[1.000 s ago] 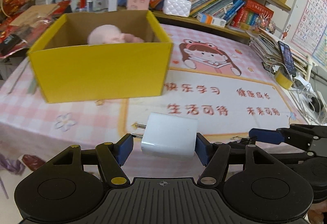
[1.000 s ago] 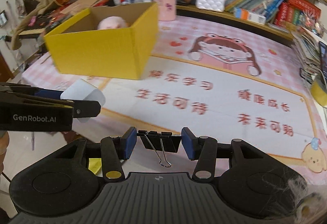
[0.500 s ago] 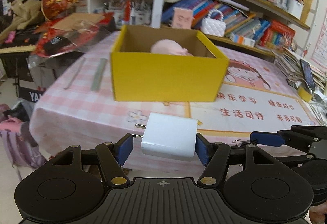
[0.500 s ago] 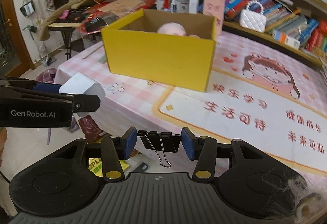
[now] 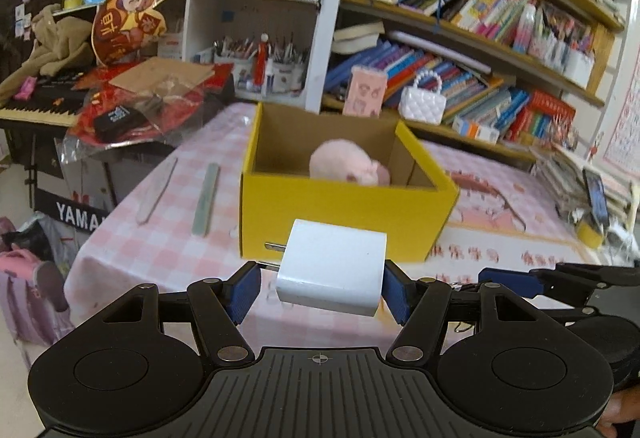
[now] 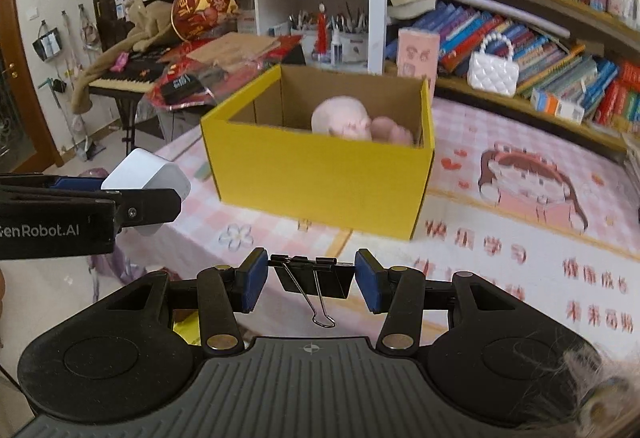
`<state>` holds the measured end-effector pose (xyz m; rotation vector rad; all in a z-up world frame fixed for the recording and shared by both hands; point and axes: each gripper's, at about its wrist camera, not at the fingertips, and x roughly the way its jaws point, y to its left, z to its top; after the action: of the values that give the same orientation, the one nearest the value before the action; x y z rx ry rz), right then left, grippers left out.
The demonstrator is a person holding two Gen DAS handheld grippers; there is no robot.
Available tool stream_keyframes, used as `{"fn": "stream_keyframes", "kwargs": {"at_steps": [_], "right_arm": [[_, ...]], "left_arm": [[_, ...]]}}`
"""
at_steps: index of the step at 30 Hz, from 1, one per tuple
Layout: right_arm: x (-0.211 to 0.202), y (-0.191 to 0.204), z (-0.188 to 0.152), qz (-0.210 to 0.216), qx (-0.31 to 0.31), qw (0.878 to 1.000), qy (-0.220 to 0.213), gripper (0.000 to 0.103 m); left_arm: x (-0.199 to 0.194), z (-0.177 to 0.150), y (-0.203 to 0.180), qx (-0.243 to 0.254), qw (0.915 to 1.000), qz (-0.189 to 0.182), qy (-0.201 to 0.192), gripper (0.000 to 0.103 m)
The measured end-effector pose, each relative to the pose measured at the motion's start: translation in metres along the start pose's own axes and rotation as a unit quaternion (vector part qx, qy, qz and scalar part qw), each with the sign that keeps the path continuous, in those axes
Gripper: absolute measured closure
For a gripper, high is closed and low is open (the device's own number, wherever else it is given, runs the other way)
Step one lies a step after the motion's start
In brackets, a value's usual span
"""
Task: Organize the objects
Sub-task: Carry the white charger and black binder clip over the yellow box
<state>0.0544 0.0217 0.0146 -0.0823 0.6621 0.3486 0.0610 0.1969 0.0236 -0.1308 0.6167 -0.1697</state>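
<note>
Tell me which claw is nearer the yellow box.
Roughly level; perhaps the left. The left claw, holding the charger, faces the yellow box front on; the right claw, holding the clip, faces its corner.

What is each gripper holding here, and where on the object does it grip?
The left gripper clamps a white boxy plug-in charger by its two side faces, prongs pointing left. The right gripper clamps a black metal binder clip by its body ends, wire handles hanging down.
</note>
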Motion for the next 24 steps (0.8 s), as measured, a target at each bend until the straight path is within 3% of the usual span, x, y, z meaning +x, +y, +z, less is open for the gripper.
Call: {"fn": "stream_keyframes", "kwargs": {"at_steps": [14,24], "right_arm": [[0.039,-0.03,0.079,-0.002,-0.006,0.998,-0.062,0.058],[0.085,-0.057,0.109,0.006,-0.034,0.998,-0.052,0.058]], "left_arm": [[0.042,0.058,-0.002,-0.004,0.9985,0.021,-0.05,0.039],[0.095,0.079,-0.019,0.021,0.997,0.062,-0.042,0.039]]}}
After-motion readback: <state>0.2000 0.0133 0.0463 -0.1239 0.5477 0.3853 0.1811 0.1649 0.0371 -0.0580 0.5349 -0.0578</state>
